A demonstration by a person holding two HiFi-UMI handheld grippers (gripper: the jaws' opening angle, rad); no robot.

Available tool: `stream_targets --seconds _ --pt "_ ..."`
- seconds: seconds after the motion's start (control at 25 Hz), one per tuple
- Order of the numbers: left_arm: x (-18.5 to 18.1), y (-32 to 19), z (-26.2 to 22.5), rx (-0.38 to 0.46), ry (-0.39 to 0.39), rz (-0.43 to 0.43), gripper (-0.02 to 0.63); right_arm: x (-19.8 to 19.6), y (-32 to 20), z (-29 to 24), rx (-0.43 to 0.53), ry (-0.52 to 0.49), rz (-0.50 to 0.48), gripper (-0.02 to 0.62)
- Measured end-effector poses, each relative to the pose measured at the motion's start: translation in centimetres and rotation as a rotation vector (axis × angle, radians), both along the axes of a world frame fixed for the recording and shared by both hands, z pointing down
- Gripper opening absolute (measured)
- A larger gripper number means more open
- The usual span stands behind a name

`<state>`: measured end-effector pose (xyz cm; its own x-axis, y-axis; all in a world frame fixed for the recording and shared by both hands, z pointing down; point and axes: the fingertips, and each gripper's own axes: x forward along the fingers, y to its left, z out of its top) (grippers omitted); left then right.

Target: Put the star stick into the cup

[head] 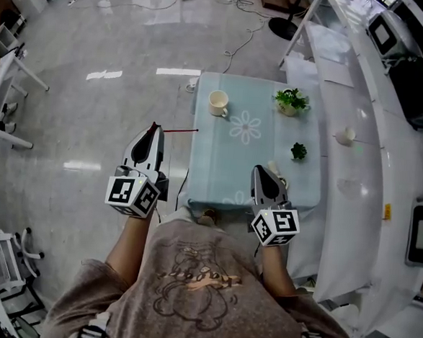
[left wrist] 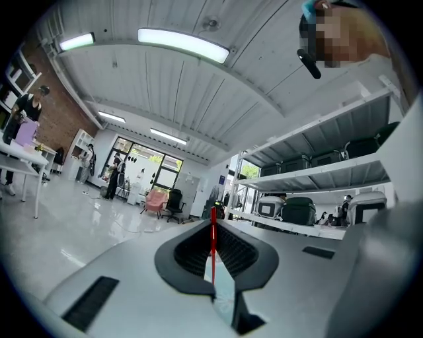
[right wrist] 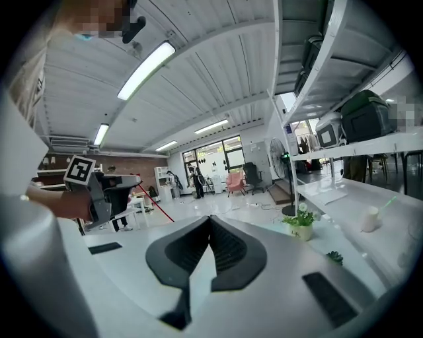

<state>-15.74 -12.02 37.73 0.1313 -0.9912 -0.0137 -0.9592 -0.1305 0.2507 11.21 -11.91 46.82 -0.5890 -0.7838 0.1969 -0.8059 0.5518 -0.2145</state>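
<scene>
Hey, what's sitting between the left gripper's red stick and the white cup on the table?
Nothing: in the head view only bare pale tablecloth separates the tip of the red stick, clamped in the left gripper, from the white cup.

Glossy reflective floor (head: 92, 120); matt cloth tablecloth (head: 216, 158); smooth glazed-looking cup (head: 217, 103); soft cloth shirt (head: 196, 286).

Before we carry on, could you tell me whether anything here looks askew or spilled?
Nothing stands out. The cup, the potted plant and the small plant stand upright on the table, with nothing spilled. The red stick juts sideways from the shut left claw, pointing toward the table.
</scene>
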Motion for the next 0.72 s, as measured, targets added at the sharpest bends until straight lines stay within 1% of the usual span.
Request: stream_targets --seconds 0.28,0.44,0.64,0.72 --pt "0.5 -5.1 0.3 -0.011 -0.008 0.056 0.032 0.2 -2.6 0.3 -0.02 -0.011 0.045 0.002" --pt "0.7 -8.6 0.8 -0.03 -0.015 0.093 0.032 0.1 -4.5 0.3 -0.025 -0.02 0.079 0.002" --pt "0.8 -13.2 2.1 -0.017 -0.022 0.152 0.032 -0.2 -6.4 0.4 -0.032 -0.013 0.128 0.002" --pt "1.1 -15.0 2.7 -0.025 -0.02 0.165 0.032 -0.2 -6.9 0.7 -0.038 -0.01 0.141 0.002"
